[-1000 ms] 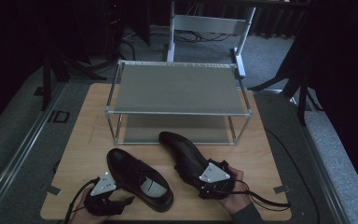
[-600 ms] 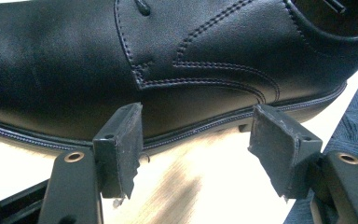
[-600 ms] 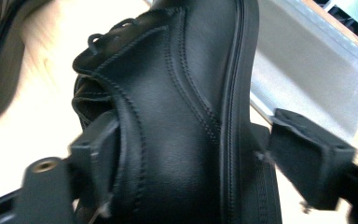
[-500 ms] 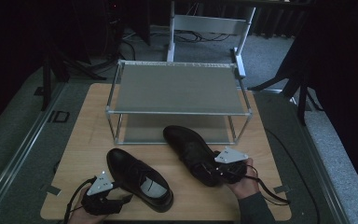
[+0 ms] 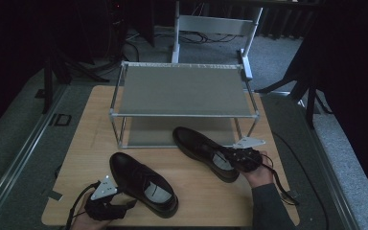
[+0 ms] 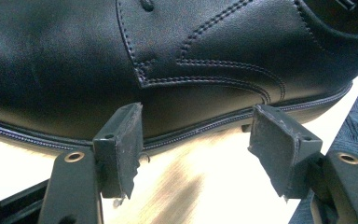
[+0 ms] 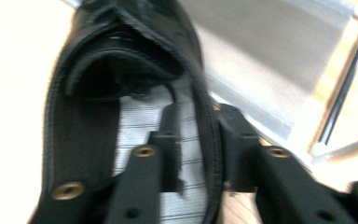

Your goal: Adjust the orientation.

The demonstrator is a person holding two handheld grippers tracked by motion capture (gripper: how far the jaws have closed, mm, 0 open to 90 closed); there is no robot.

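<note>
Two black leather shoes lie on the wooden table [image 5: 91, 143]. The left shoe [image 5: 143, 182] rests near the front edge, and its stitched side [image 6: 177, 60] runs just beyond my left gripper [image 6: 200, 140]. That gripper [image 5: 127, 203] stands open, with bare tabletop between its pads [image 6: 121, 140]. The right shoe [image 5: 199, 146] lies in front of the rack's lower shelf. My right gripper [image 5: 229, 162] has just been closing and is now shut on the side wall of this shoe [image 7: 98, 135] near the heel. One jaw is inside on the striped insole, the other outside.
A metal two-shelf rack [image 5: 182, 88] stands at the back of the table, both shelves bare. Its right front post [image 5: 255, 125] is close to the right gripper. A cable trails from each gripper. The floor around is dark, with stands and wires.
The right hand and the right shoe have moved right and toward the rack, and the right jaws have closed on the shoe's wall. The left gripper and left shoe stayed put.
</note>
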